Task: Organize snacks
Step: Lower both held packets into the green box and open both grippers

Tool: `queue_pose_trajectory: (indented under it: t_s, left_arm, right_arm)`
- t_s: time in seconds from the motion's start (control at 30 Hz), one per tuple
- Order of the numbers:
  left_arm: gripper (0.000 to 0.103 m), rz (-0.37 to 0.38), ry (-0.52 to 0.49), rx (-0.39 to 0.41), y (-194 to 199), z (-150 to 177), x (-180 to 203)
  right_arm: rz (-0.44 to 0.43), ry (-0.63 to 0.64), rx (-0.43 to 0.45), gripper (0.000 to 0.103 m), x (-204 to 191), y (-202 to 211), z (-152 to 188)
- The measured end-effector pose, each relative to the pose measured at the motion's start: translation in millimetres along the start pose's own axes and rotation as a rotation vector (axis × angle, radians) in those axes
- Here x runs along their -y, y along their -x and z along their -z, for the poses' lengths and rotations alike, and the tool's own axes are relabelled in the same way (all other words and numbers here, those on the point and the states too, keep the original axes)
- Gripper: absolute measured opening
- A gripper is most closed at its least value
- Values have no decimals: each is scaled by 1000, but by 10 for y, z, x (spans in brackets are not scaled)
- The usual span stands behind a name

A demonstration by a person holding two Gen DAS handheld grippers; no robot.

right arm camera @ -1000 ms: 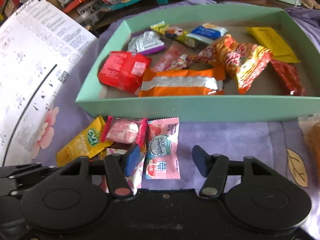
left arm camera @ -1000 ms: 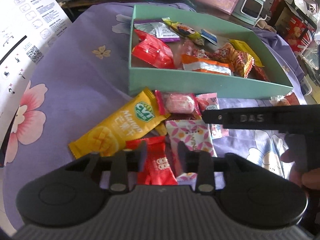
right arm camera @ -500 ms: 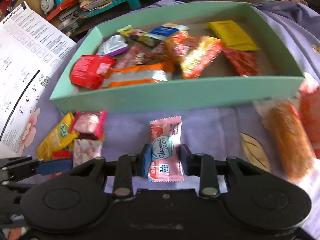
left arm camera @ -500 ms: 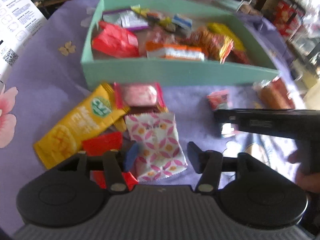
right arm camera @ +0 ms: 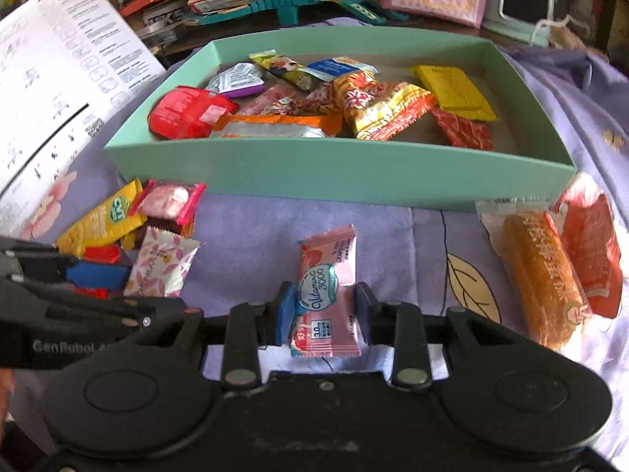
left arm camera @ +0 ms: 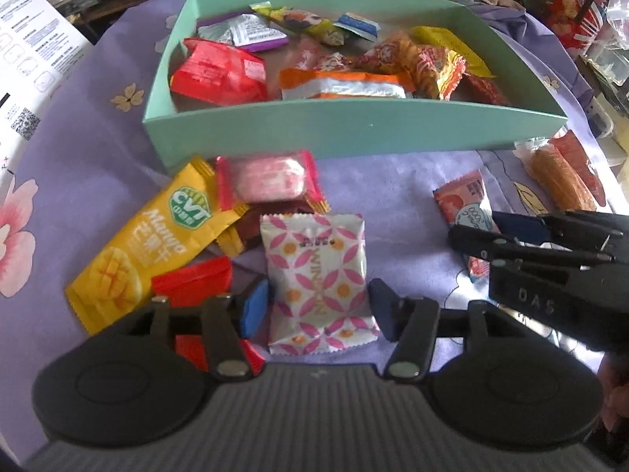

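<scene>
A mint green box (left arm camera: 354, 126) holds several snack packets; it also shows in the right wrist view (right arm camera: 338, 173). My left gripper (left arm camera: 318, 308) is open around a white packet with pink petals (left arm camera: 316, 275), fingers apart from its sides. My right gripper (right arm camera: 324, 312) is shut on a pink Vitamin C packet (right arm camera: 326, 287), also seen in the left wrist view (left arm camera: 466, 212). A yellow mango bar (left arm camera: 145, 244), a pink candy packet (left arm camera: 267, 181) and a red packet (left arm camera: 192, 281) lie left of the white packet.
An orange cake roll (right arm camera: 538, 275) and a red packet (right arm camera: 589, 255) lie on the purple floral cloth (right arm camera: 275, 232) at the right. A white instruction sheet (right arm camera: 59, 78) lies at the left. Toys and books clutter the space behind the box.
My left gripper opened and moved from the red packet to straddle the white petal packet. My right gripper shut on the pink Vitamin C packet and pulled it right, away from the pile.
</scene>
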State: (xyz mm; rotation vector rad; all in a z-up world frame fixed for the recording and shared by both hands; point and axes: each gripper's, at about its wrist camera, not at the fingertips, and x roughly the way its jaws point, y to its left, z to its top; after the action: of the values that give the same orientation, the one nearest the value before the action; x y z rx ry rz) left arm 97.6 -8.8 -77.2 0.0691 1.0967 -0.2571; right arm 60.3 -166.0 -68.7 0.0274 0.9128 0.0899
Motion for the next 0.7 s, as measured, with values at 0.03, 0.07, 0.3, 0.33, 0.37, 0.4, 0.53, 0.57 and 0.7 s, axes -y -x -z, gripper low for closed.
queue_pose_trajectory:
  t_s: [0.03, 0.07, 0.3, 0.33, 0.37, 0.4, 0.53, 0.57, 0.7]
  left_arm:
    - [55, -6, -3, 0, -2, -2, 13]
    - [55, -13, -9, 0, -7, -2, 32]
    - [50, 22, -9, 11, 88, 4, 39]
    - [50, 30, -10, 20, 123, 0, 44]
    - [50, 36, -11, 30, 167, -6, 50]
    - [50, 43, -11, 38, 204, -16, 56]
    - [50, 76, -10, 75, 380, -64, 80]
    - [50, 77, -12, 86, 420, -78, 85]
    - [50, 87, -8, 121, 559, -187, 73]
  right_arm:
    - [5, 12, 4, 32, -14, 3, 8]
    - [6, 16, 5, 32, -18, 14, 20]
    - [-52, -121, 2, 28, 203, 195, 42]
    - [-57, -136, 5, 28, 237, 231, 52]
    - [-63, -151, 7, 28, 274, 262, 59]
    - [-68, -164, 10, 28, 305, 295, 64]
    - [-83, -198, 36, 28, 388, 431, 45]
    - [-89, -206, 45, 28, 405, 471, 30]
    - [-99, -216, 96, 28, 427, 627, -101]
